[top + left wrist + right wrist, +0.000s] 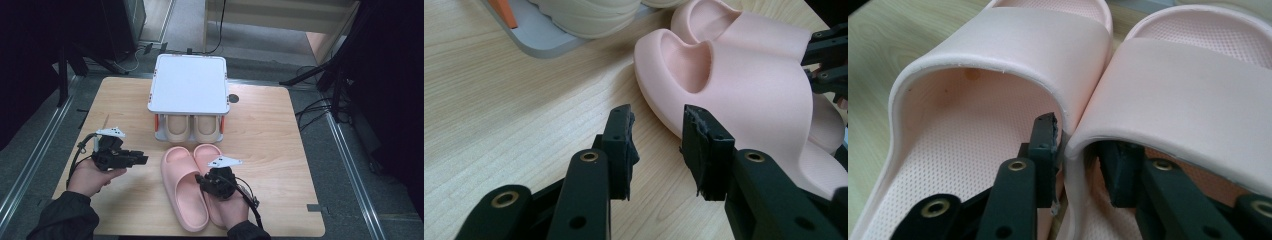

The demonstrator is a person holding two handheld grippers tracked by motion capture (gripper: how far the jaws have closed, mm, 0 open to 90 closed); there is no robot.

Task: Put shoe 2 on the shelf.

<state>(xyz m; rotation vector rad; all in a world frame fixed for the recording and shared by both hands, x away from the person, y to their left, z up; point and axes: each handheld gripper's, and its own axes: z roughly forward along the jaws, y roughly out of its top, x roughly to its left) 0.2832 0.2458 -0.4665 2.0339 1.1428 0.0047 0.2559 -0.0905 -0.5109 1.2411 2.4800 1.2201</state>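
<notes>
Right at the near middle of the wooden table (260,125) lie two pink slippers side by side, the left slipper (181,187) and the right slipper (207,157), toes pointing away from the person. Just beyond their toes stands a small white rack (189,82) with orange posts, and a beige pair of slippers (192,129) sits on its lower shelf under the flat white top. The table stands on grey flooring with metal rails along both sides; dark stands and loose cables crowd the far corners.

The right gripper (204,180) is held low over the pink pair, one jaw inside each slipper, so that the two touching inner walls sit between the jaws; whether the jaws actually press on those walls, I cannot tell. The right hand (231,207) comes in from the near edge. The left gripper (141,159) hovers over bare wood just left of the pink pair, jaws parted and empty, aimed toward the left slipper. The left hand (90,176) grips it from below-left, dark sleeve behind.
</notes>
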